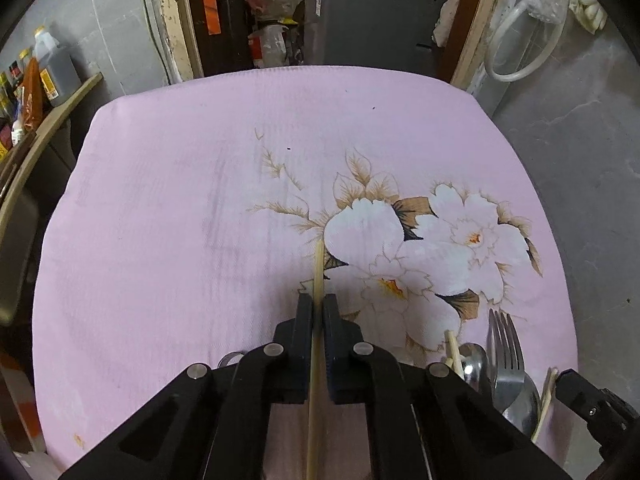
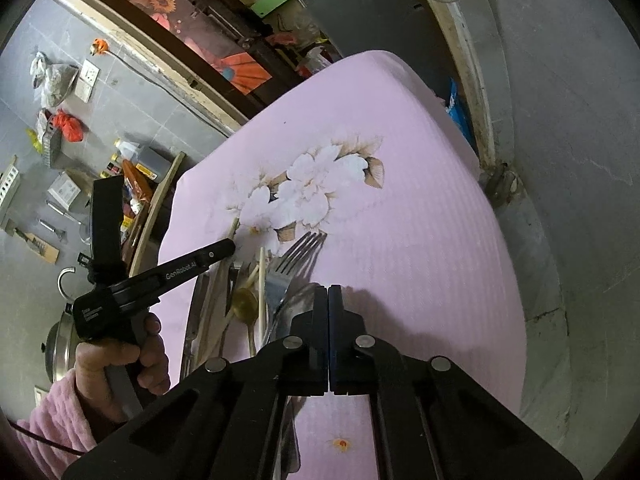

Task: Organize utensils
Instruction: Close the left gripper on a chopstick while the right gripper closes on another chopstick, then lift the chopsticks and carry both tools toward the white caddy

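My left gripper (image 1: 318, 303) is shut on a pale wooden chopstick (image 1: 318, 268) and holds it over the pink flowered tablecloth (image 1: 180, 220). In the right wrist view the left gripper (image 2: 228, 248) and the chopstick's tip (image 2: 233, 227) show at left. A pile of utensils lies on the cloth: steel forks (image 2: 296, 252), a gold spoon (image 2: 245, 304), loose chopsticks (image 2: 262, 280) and a knife (image 2: 192, 312). A fork (image 1: 505, 344) and a steel spoon (image 1: 472, 360) show at the lower right of the left wrist view. My right gripper (image 2: 328, 290) is shut and empty, just right of the pile.
The table's edges drop to a grey floor on the right (image 2: 580, 160). A wooden shelf with bottles (image 1: 48, 72) stands left of the table. Pots (image 2: 60, 344) sit low at left. A doorway with clutter (image 1: 280, 20) lies beyond the far edge.
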`<state>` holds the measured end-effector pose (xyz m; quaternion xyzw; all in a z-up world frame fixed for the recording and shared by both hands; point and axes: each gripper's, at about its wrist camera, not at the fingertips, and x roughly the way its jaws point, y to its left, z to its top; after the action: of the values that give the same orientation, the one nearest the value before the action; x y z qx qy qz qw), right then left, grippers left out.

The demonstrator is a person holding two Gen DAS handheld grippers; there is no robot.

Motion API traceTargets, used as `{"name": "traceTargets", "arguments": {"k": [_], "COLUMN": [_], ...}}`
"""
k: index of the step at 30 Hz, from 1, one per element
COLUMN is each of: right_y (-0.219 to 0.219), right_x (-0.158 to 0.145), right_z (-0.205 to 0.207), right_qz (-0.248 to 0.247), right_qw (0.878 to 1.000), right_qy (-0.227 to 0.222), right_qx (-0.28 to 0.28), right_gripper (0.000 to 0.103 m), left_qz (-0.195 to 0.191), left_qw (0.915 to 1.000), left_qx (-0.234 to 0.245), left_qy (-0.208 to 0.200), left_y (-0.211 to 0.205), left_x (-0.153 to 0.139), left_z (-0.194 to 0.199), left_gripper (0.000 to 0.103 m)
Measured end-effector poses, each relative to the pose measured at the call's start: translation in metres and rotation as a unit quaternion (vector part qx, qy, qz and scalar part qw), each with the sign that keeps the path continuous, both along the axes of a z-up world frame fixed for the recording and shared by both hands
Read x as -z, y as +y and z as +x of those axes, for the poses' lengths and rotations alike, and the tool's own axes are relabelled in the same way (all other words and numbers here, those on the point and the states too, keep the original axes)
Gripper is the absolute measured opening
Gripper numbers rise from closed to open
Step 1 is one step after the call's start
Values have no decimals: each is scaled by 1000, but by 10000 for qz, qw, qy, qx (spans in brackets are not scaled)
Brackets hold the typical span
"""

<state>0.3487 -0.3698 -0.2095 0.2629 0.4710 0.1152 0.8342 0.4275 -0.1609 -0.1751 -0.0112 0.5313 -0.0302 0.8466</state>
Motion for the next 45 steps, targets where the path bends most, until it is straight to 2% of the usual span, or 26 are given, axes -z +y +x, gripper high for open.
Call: {"name": "traceTargets", "arguments": {"k": [4,8,12,15,19,26,28,30,34,38,45], "right_y": [-1,0,4,9,19,30,27,19,8,1,-4], "right_x": [4,7,13,16,12,3,3,1,-22,-52,-107], "right_z": [5,4,7,11,13,23,23,21,8,-11,-56], "right_qz": [18,70,33,-27,-322,-964,-911,-579,-267,-87,-287], "right_qw": [9997,9989,9980,9970,9960,9895,9898,9924,9976,9999,9947], "right_qy": [221,449,624,760,822,1049,1080,1085,635,83,-987], "right_qx": [-68,-81,-107,-132,-168,-244,-200,-90,16,60,-59], "right_gripper": [1,2,10,12,12,5,4,4,4,4,4], "left_qz": [-244,-260,-263,-290,-384,-449,-456,-503,-813,-1112,-1414], "left_qw": [9995,9992,9990,9987,9981,9967,9963,9960,9958,9921,9816], "left_qx": [-144,-150,-123,-139,-185,-141,-170,-212,-377,-505,-489], "left_qy": [150,259,343,396,436,668,713,703,190,-292,-1183], "left_y": [7,8,6,8,13,17,17,17,26,35,44], "left_x": [-2,0,1,2,3,4,3,1,-24,-55,-111], "left_z": [-1,-14,-25,-32,-36,-28,-26,-28,-46,-67,-117], "left_gripper": [5,5,5,5,6,6,5,5,5,5,5]}}
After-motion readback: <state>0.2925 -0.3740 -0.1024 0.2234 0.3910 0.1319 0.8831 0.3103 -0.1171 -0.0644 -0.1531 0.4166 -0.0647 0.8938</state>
